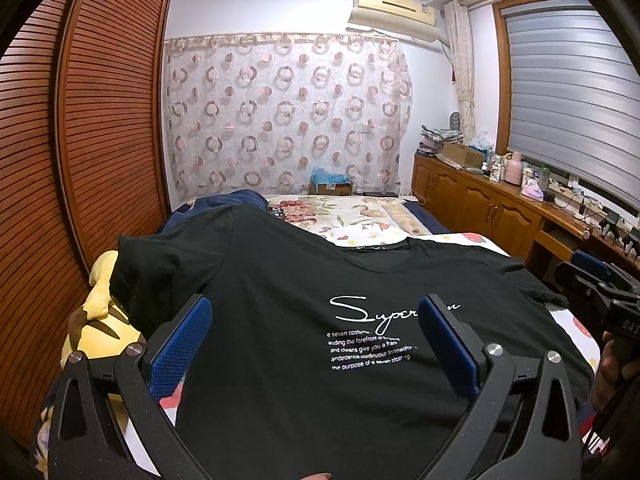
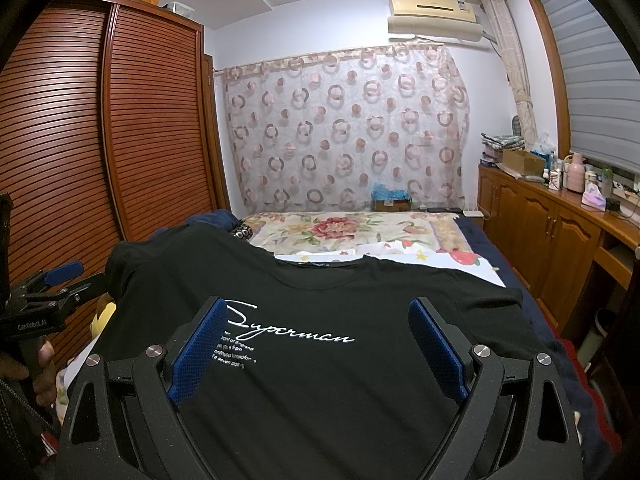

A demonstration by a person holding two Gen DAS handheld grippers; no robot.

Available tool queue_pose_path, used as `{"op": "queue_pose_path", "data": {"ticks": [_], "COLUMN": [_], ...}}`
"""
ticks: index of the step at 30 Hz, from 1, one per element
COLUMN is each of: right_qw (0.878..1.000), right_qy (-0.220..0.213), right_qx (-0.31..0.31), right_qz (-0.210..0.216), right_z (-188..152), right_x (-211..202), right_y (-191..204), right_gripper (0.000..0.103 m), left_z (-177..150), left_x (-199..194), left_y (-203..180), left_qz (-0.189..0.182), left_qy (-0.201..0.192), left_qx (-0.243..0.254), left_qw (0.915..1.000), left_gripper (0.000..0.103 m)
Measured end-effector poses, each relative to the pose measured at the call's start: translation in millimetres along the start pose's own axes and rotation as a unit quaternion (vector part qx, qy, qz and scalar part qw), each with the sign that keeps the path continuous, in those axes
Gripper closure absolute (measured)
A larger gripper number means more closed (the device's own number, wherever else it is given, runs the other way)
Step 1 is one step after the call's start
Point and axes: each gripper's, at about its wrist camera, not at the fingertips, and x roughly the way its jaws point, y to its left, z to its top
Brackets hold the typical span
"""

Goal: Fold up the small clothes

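Observation:
A black T-shirt (image 1: 280, 320) with white "Superman" lettering lies spread flat, front up, on the bed, collar pointing away from me. It also shows in the right wrist view (image 2: 340, 300). My left gripper (image 1: 316, 320) is open and empty, held above the shirt's lower chest. My right gripper (image 2: 318, 320) is open and empty, above the same area further right. Each gripper shows in the other's view, the right one (image 1: 600, 292) at the shirt's right sleeve, the left one (image 2: 52, 284) at its left sleeve.
A yellow plush toy (image 1: 100, 316) lies left of the shirt. A floral bedspread (image 2: 340, 232) covers the far bed. A slatted wooden wardrobe (image 1: 80, 120) stands on the left. Wooden cabinets (image 2: 560, 232) with clutter run along the right. A cardboard box (image 2: 390, 202) sits by the curtain.

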Motion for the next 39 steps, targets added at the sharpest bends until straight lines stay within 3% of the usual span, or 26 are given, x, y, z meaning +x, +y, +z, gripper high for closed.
{"op": "queue_pose_path", "data": {"ticks": [20,25,39], "right_qw": [1.000,1.000,0.992], "right_qy": [0.001,0.007,0.049], "right_qx": [0.000,-0.006,-0.060], "right_qz": [0.000,0.019,0.096], "right_z": [-0.4,-2.5,20.7], "right_x": [-0.2,6.1,70.3], "right_y": [0.0,4.5,4.0], "right_gripper": [0.010,0.010,0.011], "left_z": [0.5,-0.6,-1.1], "left_x": [1.1,2.0,34.0], "left_y": [2.1,3.3,80.1], "left_qz": [0.001,0.001,0.023], "left_qy": [0.001,0.004,0.036], "left_qx": [-0.002,-0.003,-0.007], "left_qw": [1.0000,1.0000,0.9990], "left_gripper": [0.000,0.000,0.000]}}
